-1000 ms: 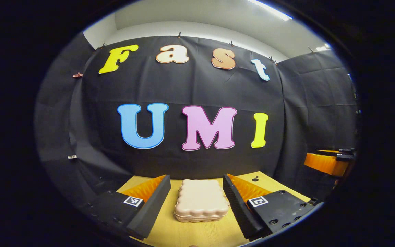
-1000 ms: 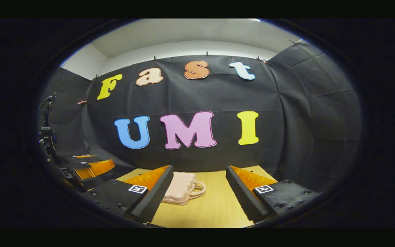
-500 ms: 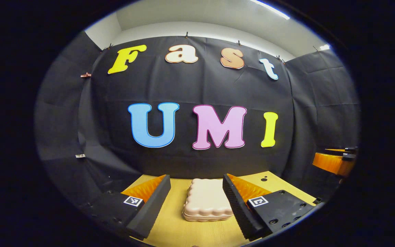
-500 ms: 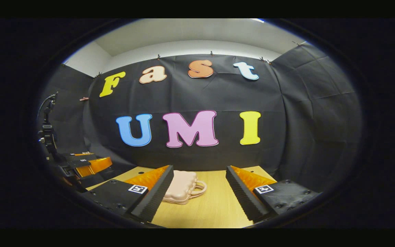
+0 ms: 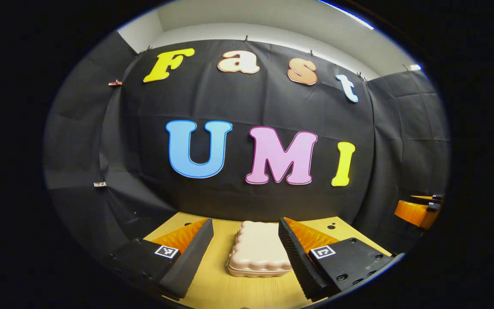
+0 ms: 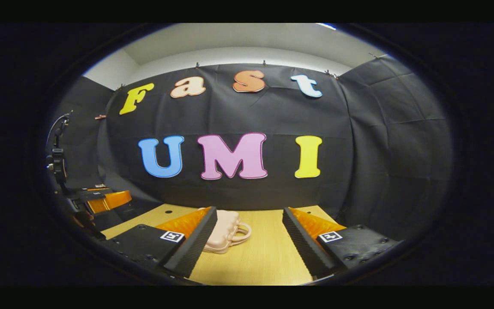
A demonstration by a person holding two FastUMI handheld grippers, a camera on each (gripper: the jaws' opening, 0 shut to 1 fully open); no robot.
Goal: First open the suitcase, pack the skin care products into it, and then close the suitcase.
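A small pale pink suitcase (image 5: 258,249) with a scalloped rim lies flat and closed on the wooden table (image 5: 221,287). It sits ahead of my left gripper (image 5: 245,253), whose black and orange fingers stand wide apart with nothing between them. In the right gripper view the suitcase (image 6: 224,229) shows its loop handle (image 6: 242,234), partly hidden behind the left finger. My right gripper (image 6: 249,240) is open and empty, with the suitcase ahead and to its left. The right gripper (image 5: 418,210) appears far off at the right edge of the left gripper view; the left gripper (image 6: 103,201) at the left of the right gripper view.
The table (image 6: 264,257) ends at the black cloth wall behind the suitcase. Small dark holes (image 5: 330,225) mark the tabletop near its far edge. A stand with cables (image 6: 57,163) rises at the far left of the right gripper view.
Both views have shifted slightly: the wall has risen in the left gripper view, and more tabletop shows in both. The suitcase has not moved. Both grippers stay open.
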